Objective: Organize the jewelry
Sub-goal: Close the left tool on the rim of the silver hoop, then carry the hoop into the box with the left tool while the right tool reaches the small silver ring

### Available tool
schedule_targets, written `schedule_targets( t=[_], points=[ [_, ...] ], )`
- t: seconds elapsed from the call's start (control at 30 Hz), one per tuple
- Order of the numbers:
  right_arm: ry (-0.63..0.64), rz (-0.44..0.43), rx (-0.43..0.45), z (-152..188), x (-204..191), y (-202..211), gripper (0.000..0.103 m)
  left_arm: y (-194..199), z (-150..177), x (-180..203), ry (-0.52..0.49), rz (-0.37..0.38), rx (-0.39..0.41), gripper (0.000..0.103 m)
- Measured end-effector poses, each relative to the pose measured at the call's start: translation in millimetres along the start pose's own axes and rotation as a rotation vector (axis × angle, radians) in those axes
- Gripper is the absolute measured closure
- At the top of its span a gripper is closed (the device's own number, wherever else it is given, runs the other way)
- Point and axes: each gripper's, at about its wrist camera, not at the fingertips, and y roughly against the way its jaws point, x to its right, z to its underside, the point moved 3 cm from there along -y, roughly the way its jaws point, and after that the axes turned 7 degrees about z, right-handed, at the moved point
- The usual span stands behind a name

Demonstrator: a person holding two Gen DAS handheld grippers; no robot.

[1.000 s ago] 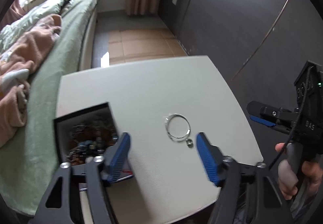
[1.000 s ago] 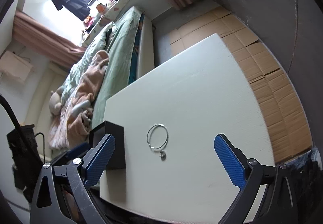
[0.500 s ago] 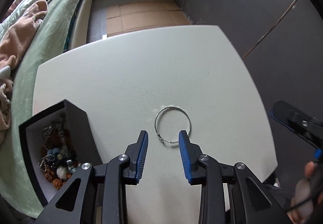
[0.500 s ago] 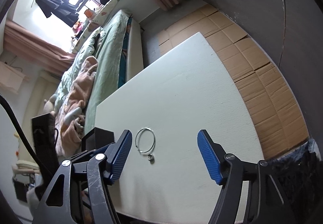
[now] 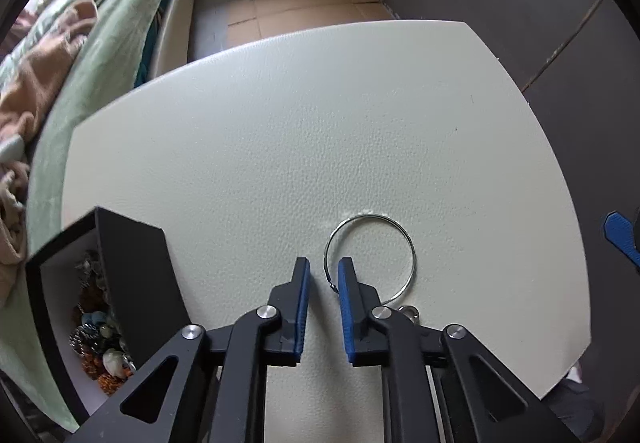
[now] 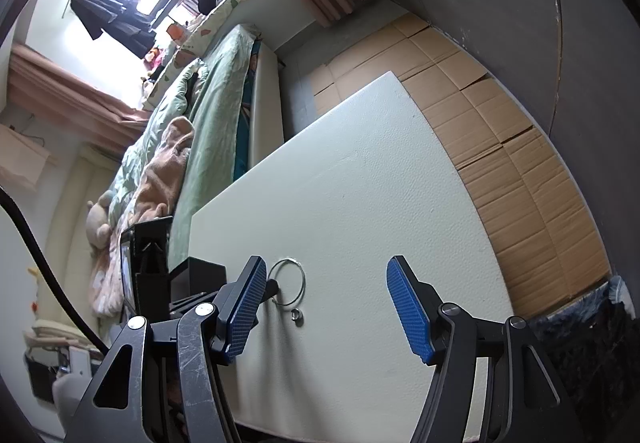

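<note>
While right gripper (image 6: 326, 307) sat wide open, left gripper (image 5: 323, 271) had narrowed around bangle (image 5: 408, 247) rim, not clamped

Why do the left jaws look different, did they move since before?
Yes. The left gripper came forward toward the silver bangle lying on the white table, and its jaws narrowed around the bangle's near-left rim.

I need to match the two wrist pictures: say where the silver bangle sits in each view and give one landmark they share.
Left wrist: silver bangle lies low centre-right on the white table, its left rim between the left gripper's narrowed fingers.
Right wrist: bangle low centre-left, beside the right gripper's left finger.
Shared landmark: the black jewelry box, left of the bangle.
</note>
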Motion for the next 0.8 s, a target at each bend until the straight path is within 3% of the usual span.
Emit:
schedule_targets(
  t=[0.03, 0.13, 0.63, 0.8],
  points=[
    [0.003, 0.001, -0.002, 0.0, -1.0, -1.0, 0.038, 0.2, 0.4, -0.1, -0.001, 0.003, 0.003, 0.101],
    [0.02, 0.005, -0.013, 1.4, -4.9, -4.8, 0.039, 3.1, 0.6, -5.3, 0.012, 0.035, 0.009, 0.101],
    [0.134, 0.03, -0.167, 27.5, -30.2, -48.3, 0.074, 88.0, 0.9, -37.9, 0.027, 0.057, 0.193, 0.101],
    [0.168, 0.029, -0.225, 41.2, -38.5, -63.7, 0.076, 104.9, 9.8, -51.4, 0.043, 0.062, 0.228, 0.101]
  ],
)
